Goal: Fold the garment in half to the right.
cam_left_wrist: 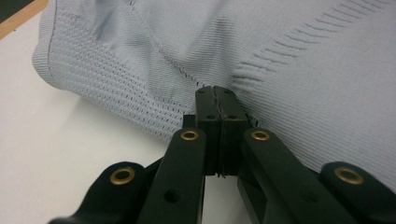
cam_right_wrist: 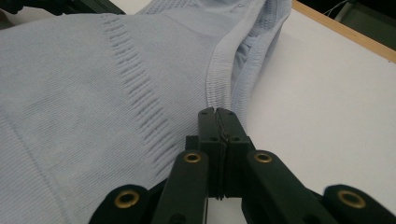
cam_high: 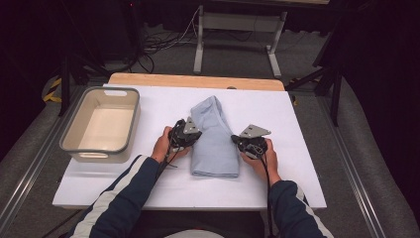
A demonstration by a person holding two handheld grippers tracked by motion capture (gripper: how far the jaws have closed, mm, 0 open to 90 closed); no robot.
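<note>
Folded blue garment (cam_high: 214, 141) btwn left gripper (cam_high: 189, 133) & right gripper (cam_high: 239, 141), both closed

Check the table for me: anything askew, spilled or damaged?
Nothing spilled or torn. The folded light blue knit garment lies slightly askew, its far end leaning left and bunched. The grey basin sits upright beside it. Both tools, left and right, are shut at its edges.

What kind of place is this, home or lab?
Likely a lab recording rig: white table fenced by metal rails, black curtains, loose cables on the floor.
</note>
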